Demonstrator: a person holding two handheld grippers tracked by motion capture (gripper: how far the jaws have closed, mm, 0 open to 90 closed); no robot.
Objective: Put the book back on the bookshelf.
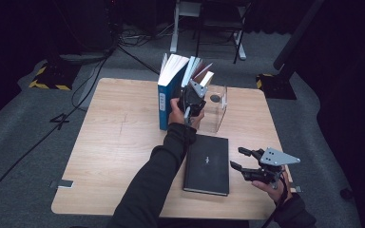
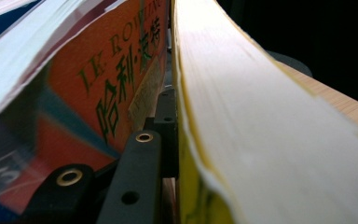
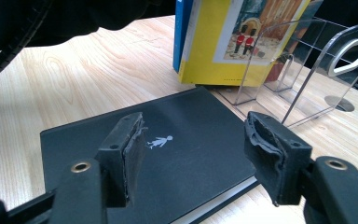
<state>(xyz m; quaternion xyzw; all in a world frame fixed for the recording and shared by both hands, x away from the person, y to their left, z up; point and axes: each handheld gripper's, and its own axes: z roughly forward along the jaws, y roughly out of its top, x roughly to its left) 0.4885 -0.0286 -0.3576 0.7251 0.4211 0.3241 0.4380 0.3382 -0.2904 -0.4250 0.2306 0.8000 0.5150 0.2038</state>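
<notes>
Right gripper (image 3: 193,154): jaws were spread wide, holding nothing, just above the black book (image 1: 208,164) lying flat on the table (image 1: 114,156).
Left gripper (image 1: 192,100): it was pushed in among the standing books (image 1: 183,80); I could not tell how its jaws stood.
Risk: a push could have tipped the leaning books over.
Clear stand (image 3: 303,79): it held the yellow book (image 3: 214,42) and its neighbours.

One black jaw of the left gripper (image 2: 161,140) rises from the bottom edge, pushed into the gap between two books. To the left of the fingers (image 2: 135,182) stands an orange book (image 2: 116,88) with green lettering; to their right, touching, a yellow-covered book (image 2: 270,126) shows its pale page edges. Wooden counter (image 2: 349,105) lies beyond, far right.
</notes>
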